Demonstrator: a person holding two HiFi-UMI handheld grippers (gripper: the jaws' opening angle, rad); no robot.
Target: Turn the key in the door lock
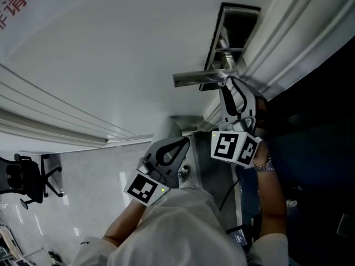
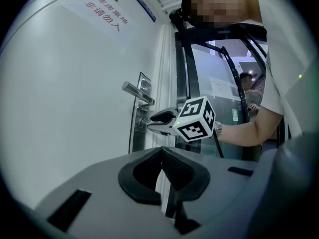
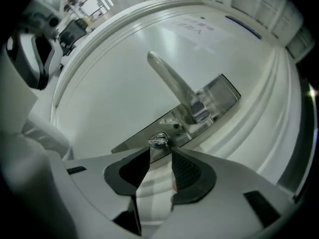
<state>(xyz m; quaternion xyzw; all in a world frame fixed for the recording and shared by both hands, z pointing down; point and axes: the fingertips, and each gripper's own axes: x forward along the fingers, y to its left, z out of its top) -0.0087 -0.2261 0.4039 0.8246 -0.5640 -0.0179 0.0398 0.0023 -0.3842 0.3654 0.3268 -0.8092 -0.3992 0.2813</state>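
A small metal key [image 3: 159, 141] sticks out of the lock plate [image 3: 219, 96] below the lever handle [image 3: 172, 81] of a white door [image 1: 111, 54]. My right gripper [image 3: 160, 151] is open, its two pads standing just short of the key's head, one on each side, not pressing it. In the left gripper view the right gripper [image 2: 152, 123] points level at the key [image 2: 142, 122] under the handle [image 2: 137, 92]. My left gripper [image 2: 163, 151] hangs back from the door, shut with nothing in it. The head view shows the right gripper [image 1: 226, 83] under the handle [image 1: 199, 77] and the left gripper [image 1: 173, 136] lower down.
Red characters [image 2: 103, 15] are printed high on the door. A glass partition [image 2: 224, 83] with a dark frame stands right of the door, with another person [image 2: 250, 86] behind it. A black office chair [image 1: 28, 179] stands on the floor at the left.
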